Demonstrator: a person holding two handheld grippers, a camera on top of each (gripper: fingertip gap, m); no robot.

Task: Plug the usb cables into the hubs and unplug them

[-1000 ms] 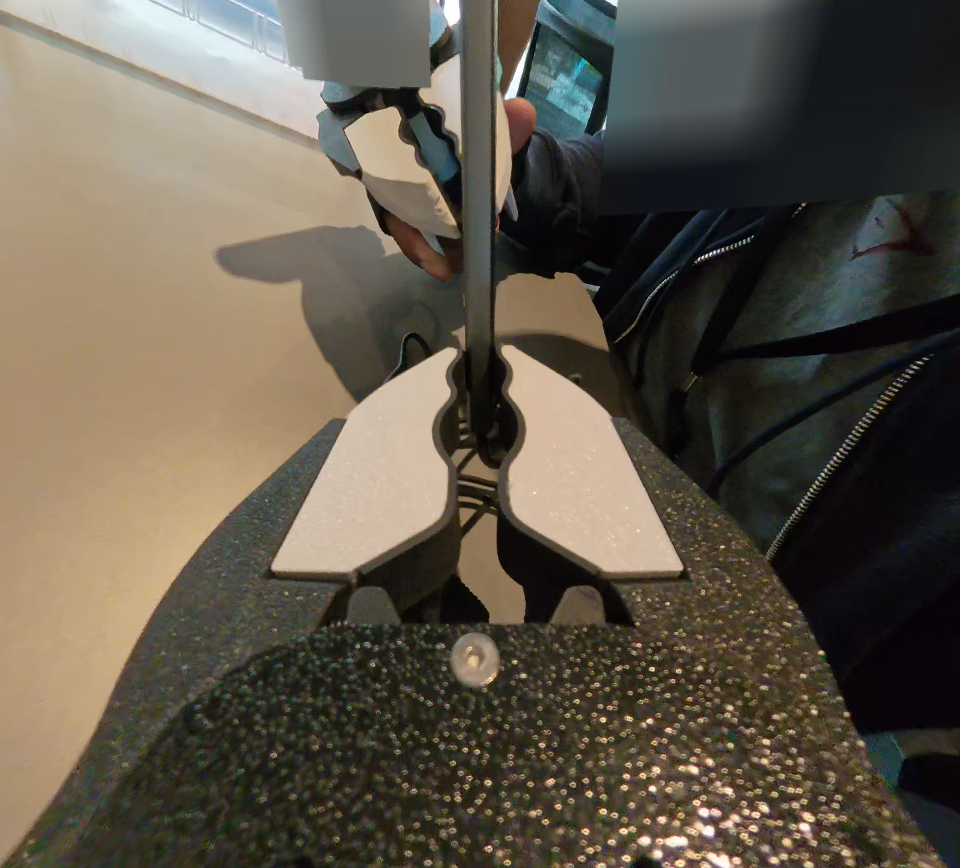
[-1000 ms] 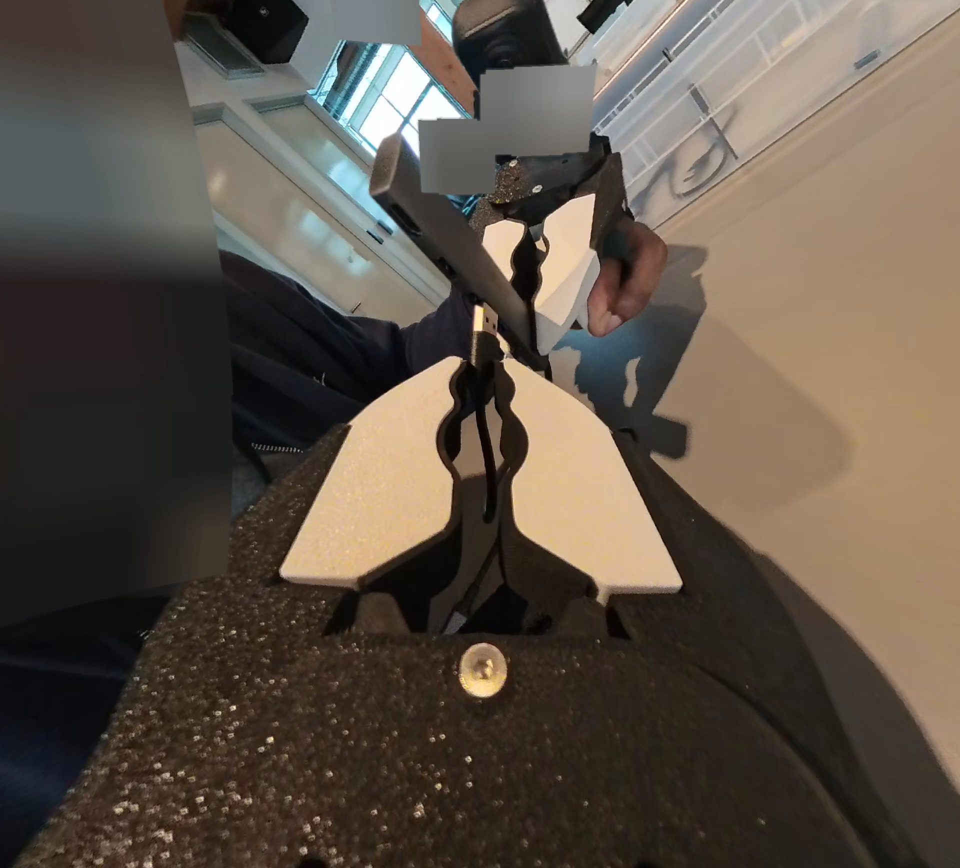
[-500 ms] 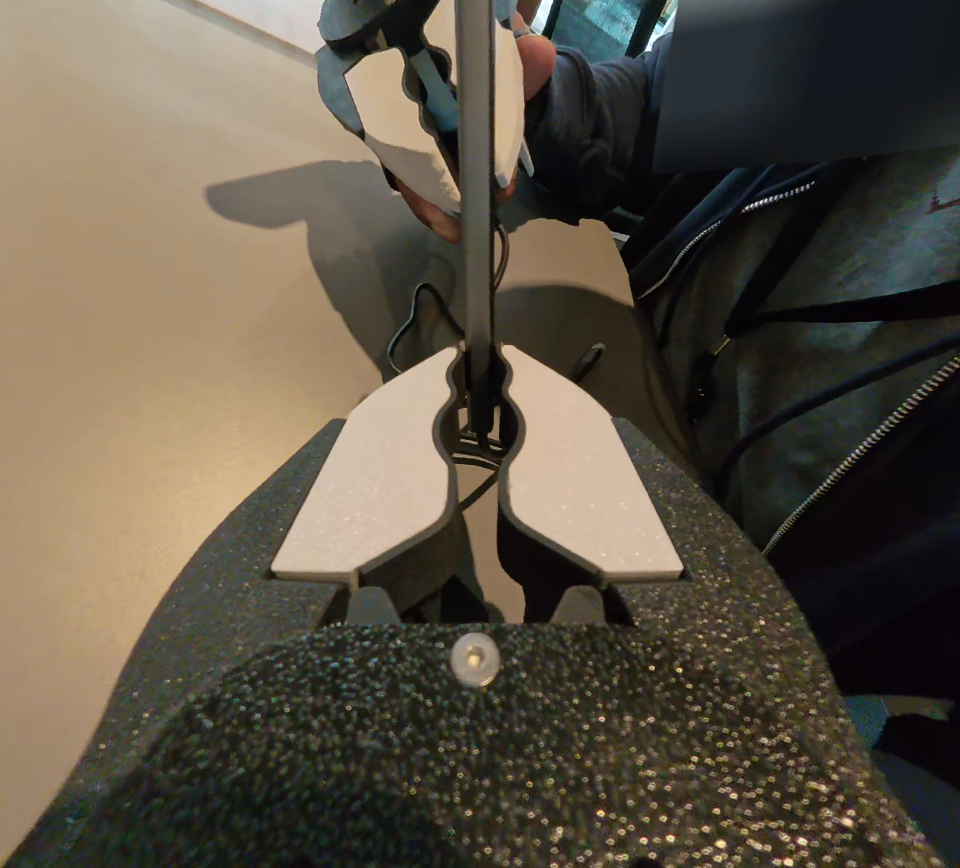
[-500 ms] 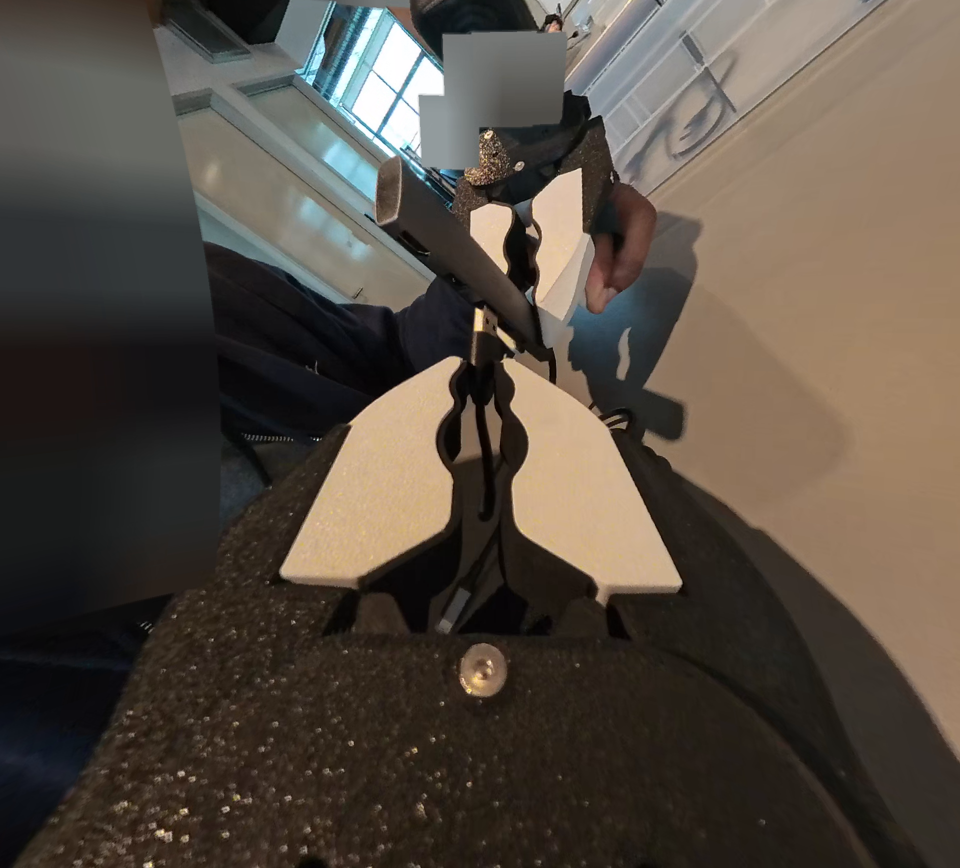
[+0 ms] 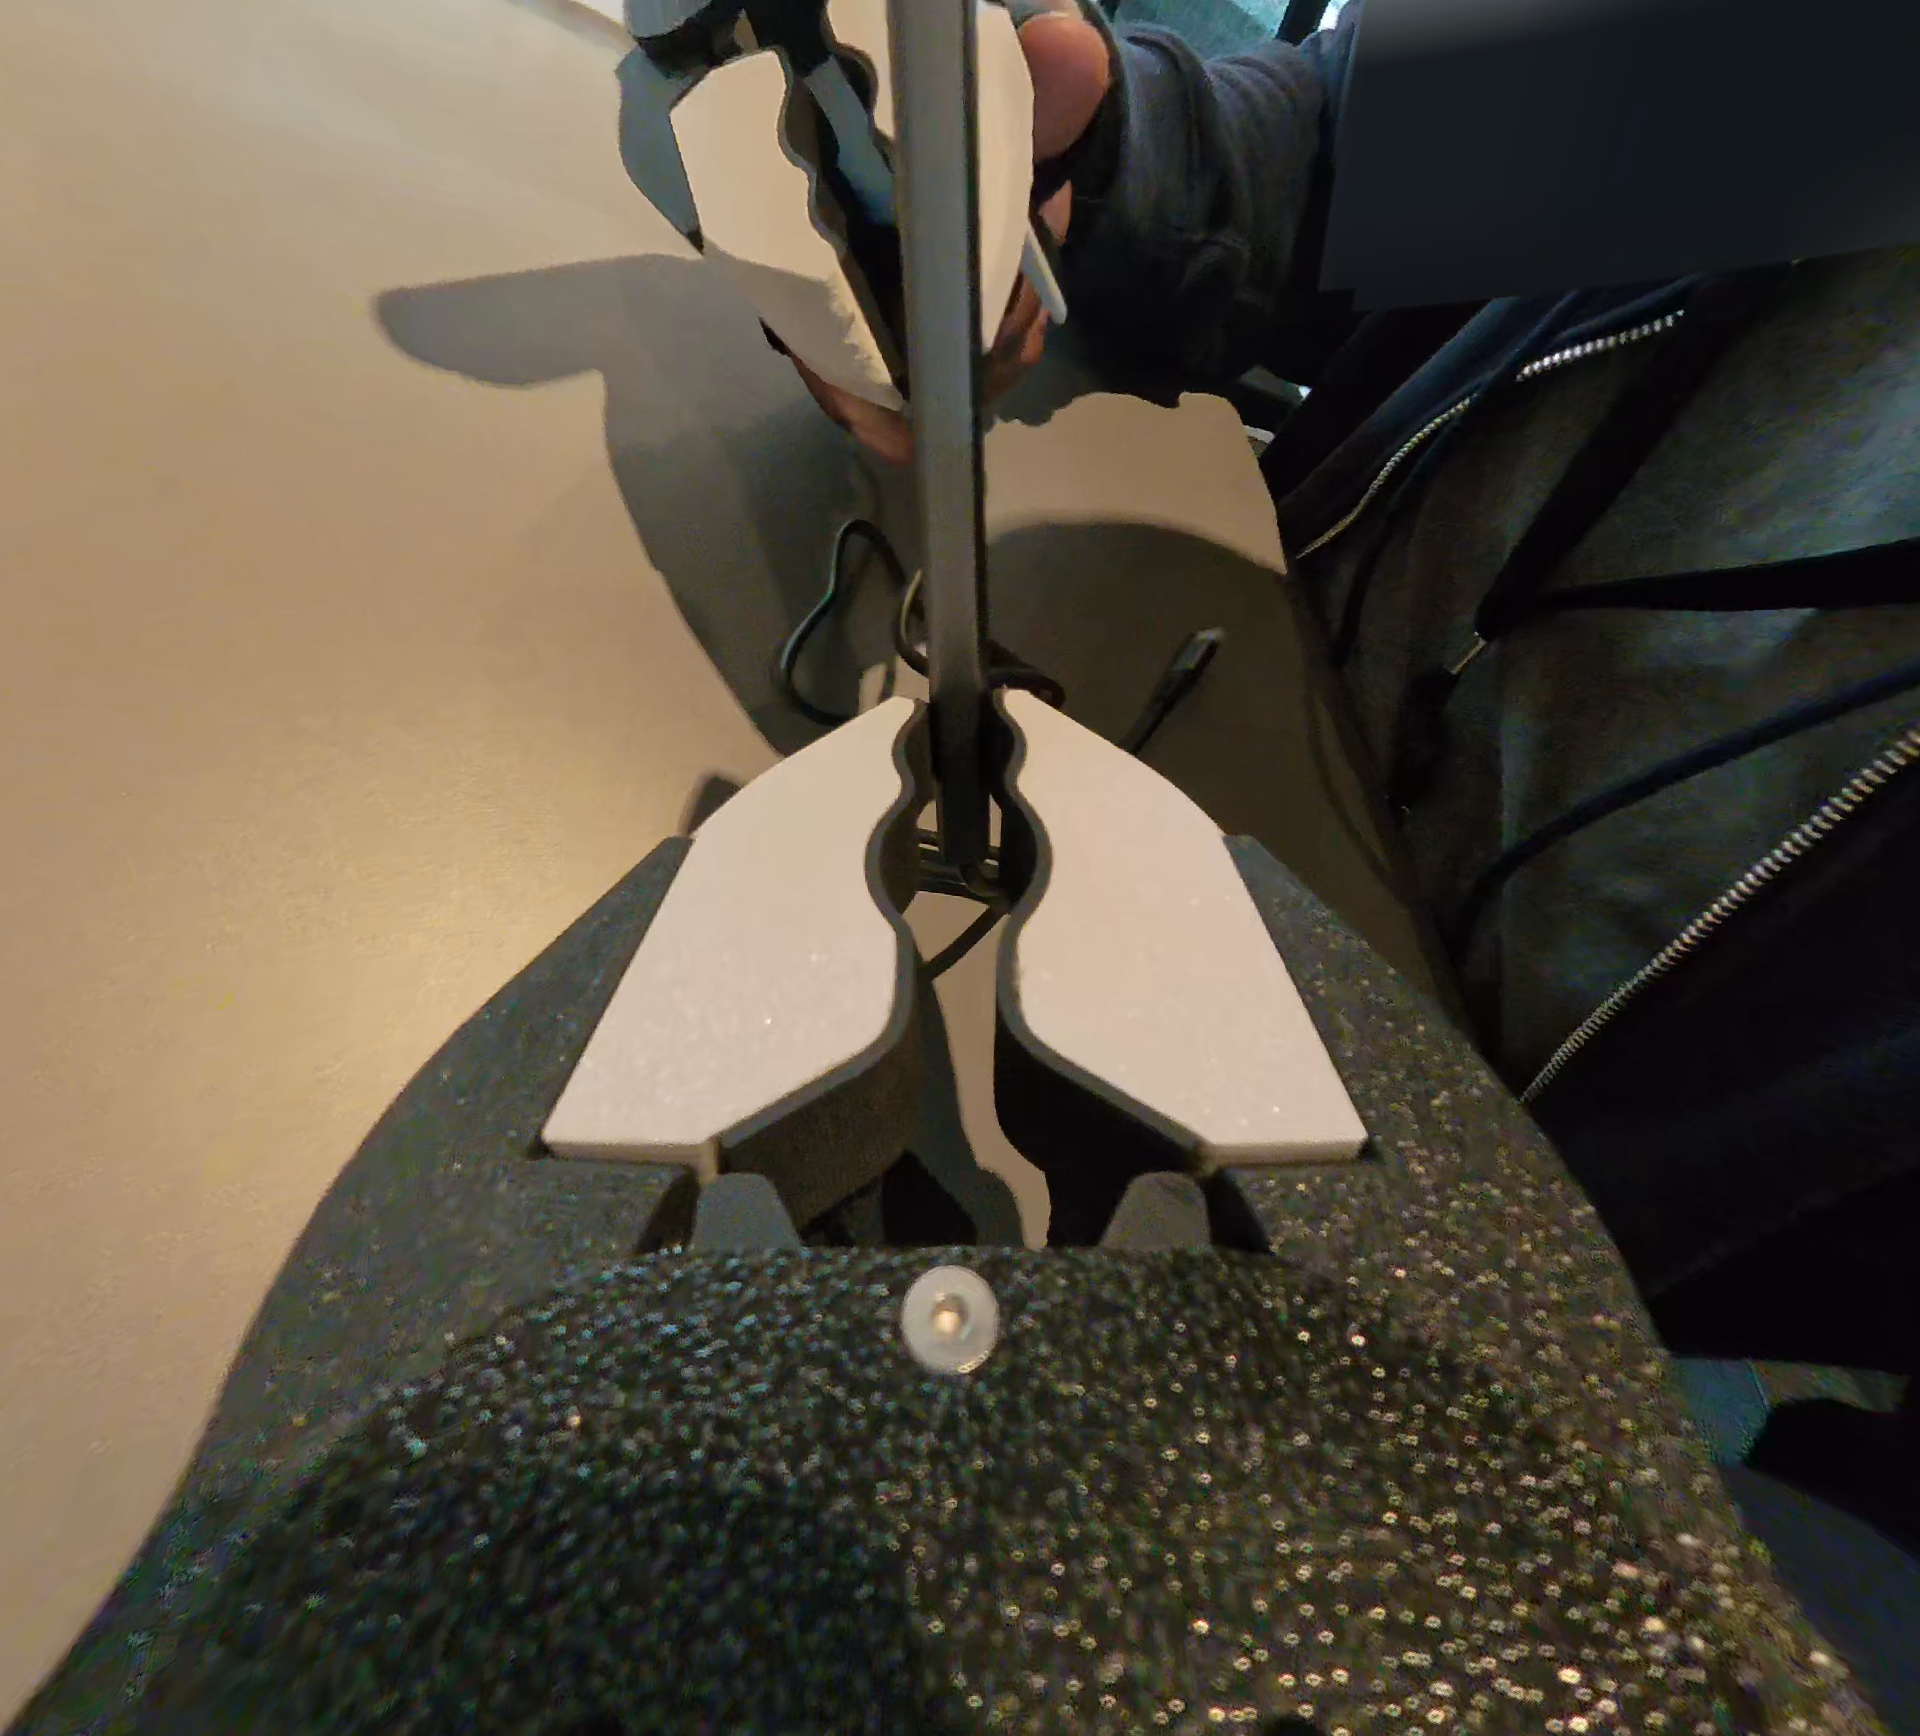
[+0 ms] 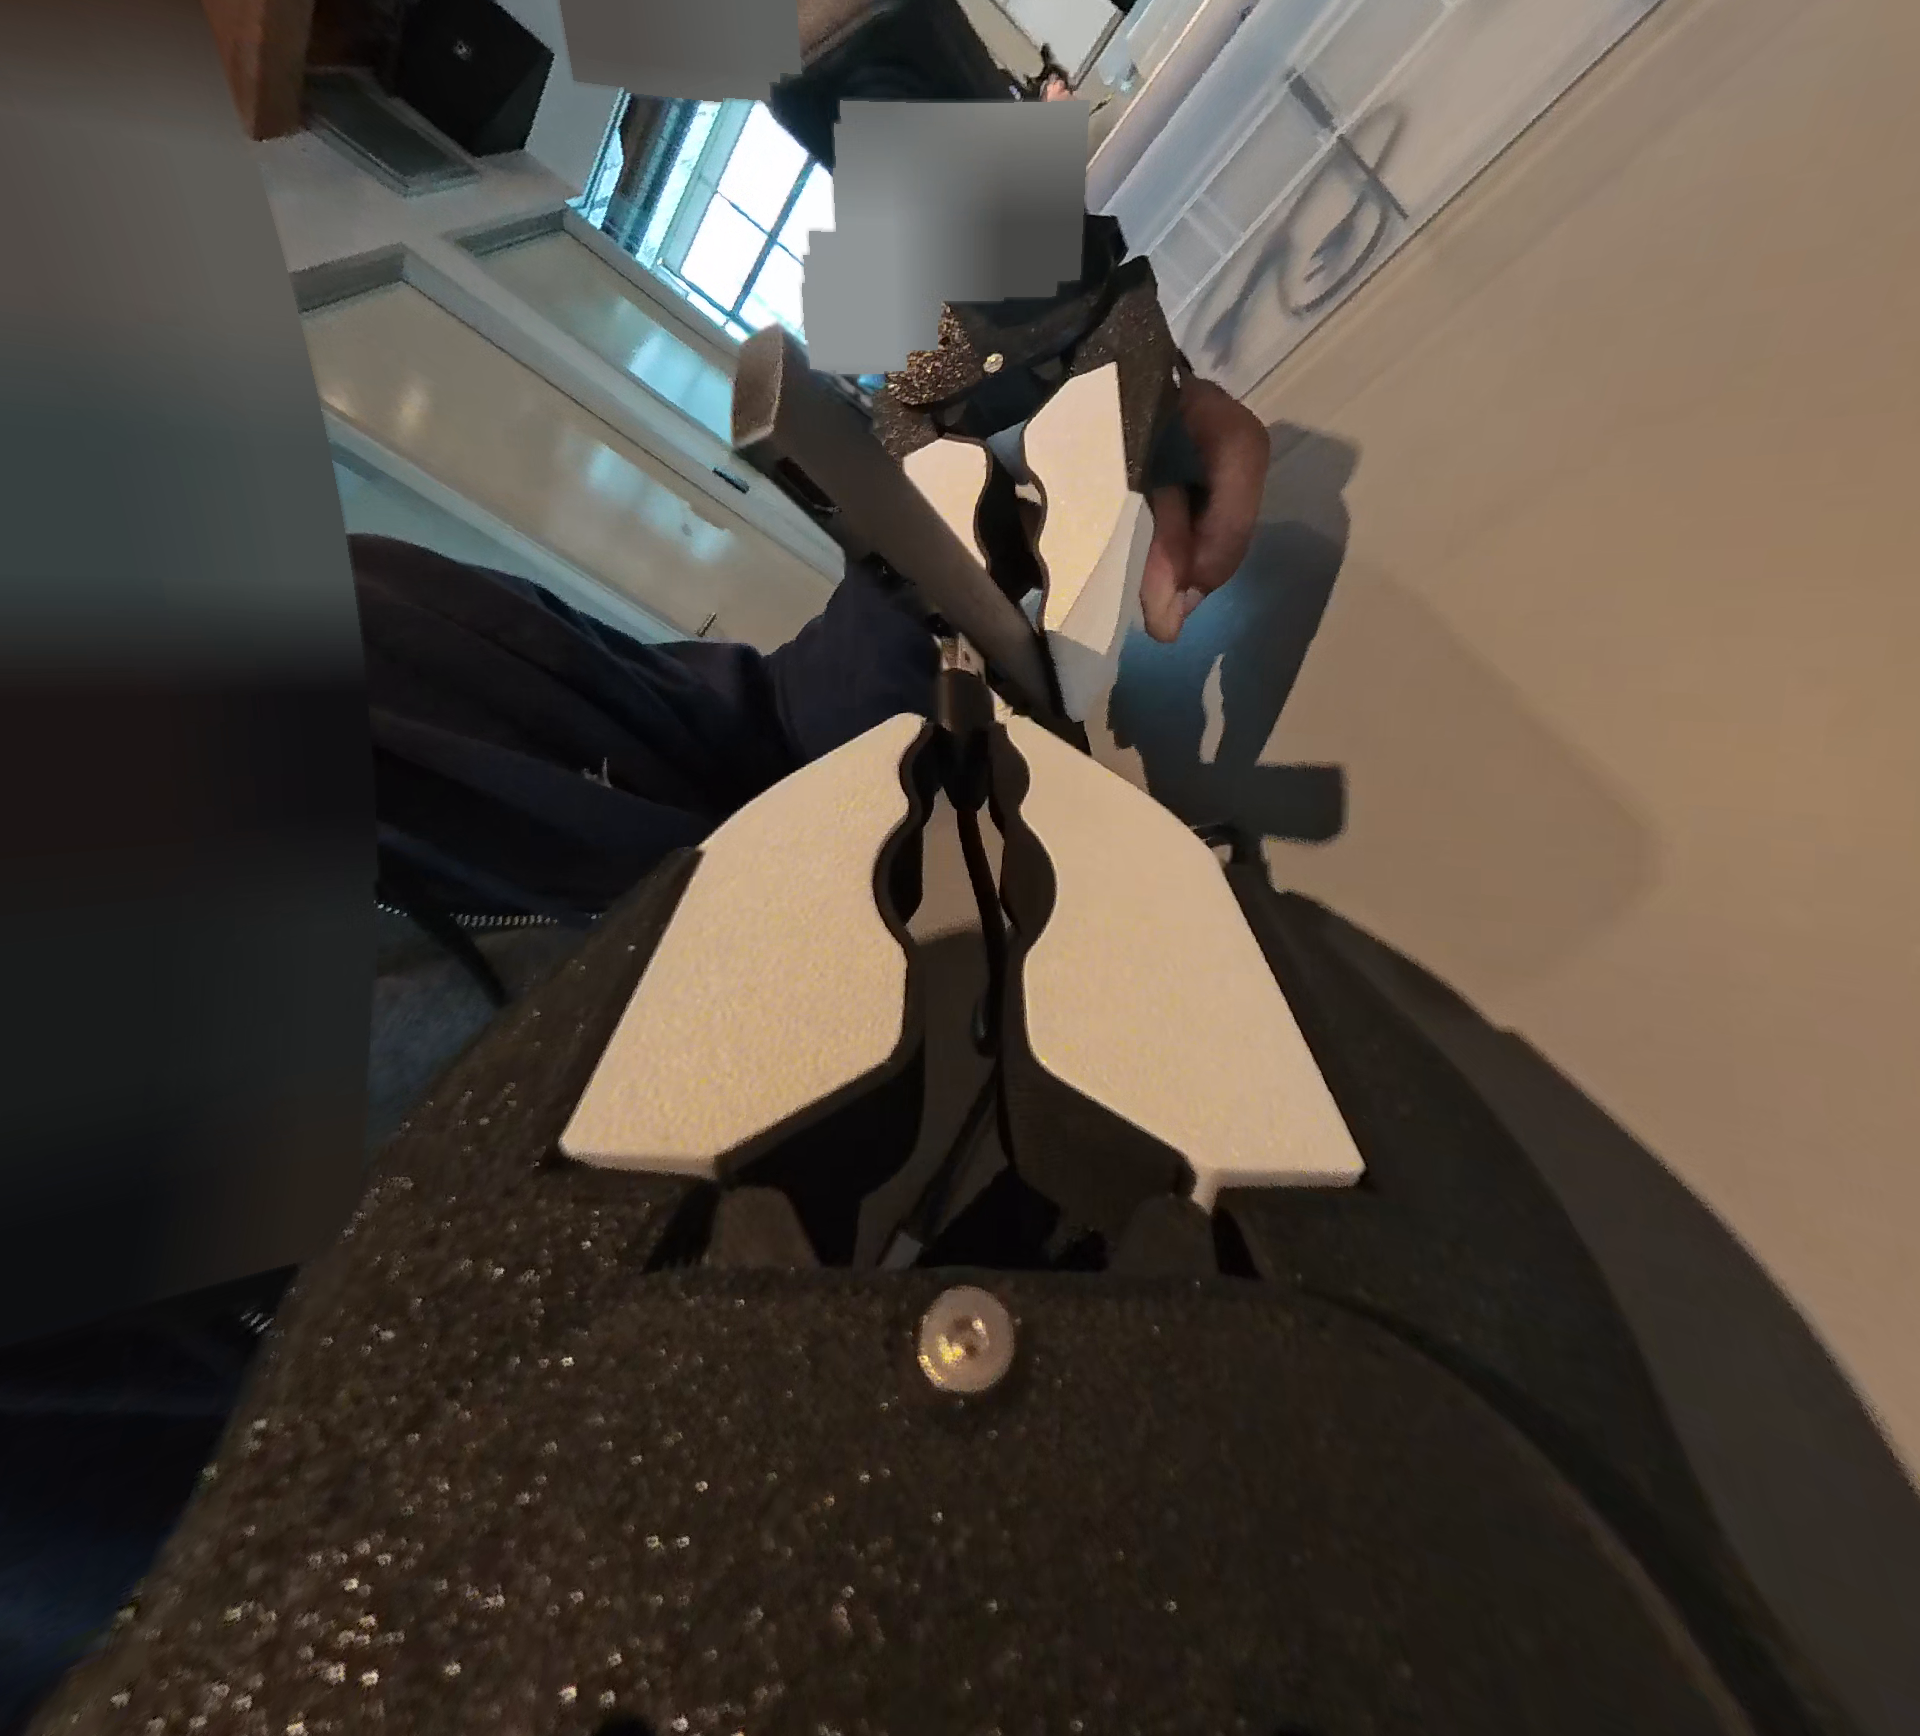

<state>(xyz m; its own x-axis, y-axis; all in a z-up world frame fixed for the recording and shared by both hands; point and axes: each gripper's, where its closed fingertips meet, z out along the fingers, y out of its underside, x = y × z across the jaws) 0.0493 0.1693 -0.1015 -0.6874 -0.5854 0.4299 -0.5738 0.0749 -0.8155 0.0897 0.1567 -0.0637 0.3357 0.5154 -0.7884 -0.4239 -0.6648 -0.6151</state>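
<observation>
the left claw (image 5: 961, 730) was closed on one end of the grey hub (image 5: 935, 252), a long bar running up the centre of the left wrist view. the right claw (image 6: 961, 736) was clamped on the usb cable (image 6: 982, 897), its metal plug (image 6: 961, 658) at mid-frame just short of the hub's edge; whether it touched a port could not be told. likely risks: the plug meeting the port askew and jamming, or the push levering the hub round in its end grip. loose cable (image 5: 821, 626) lay on the counter (image 5: 260, 543) below.
</observation>
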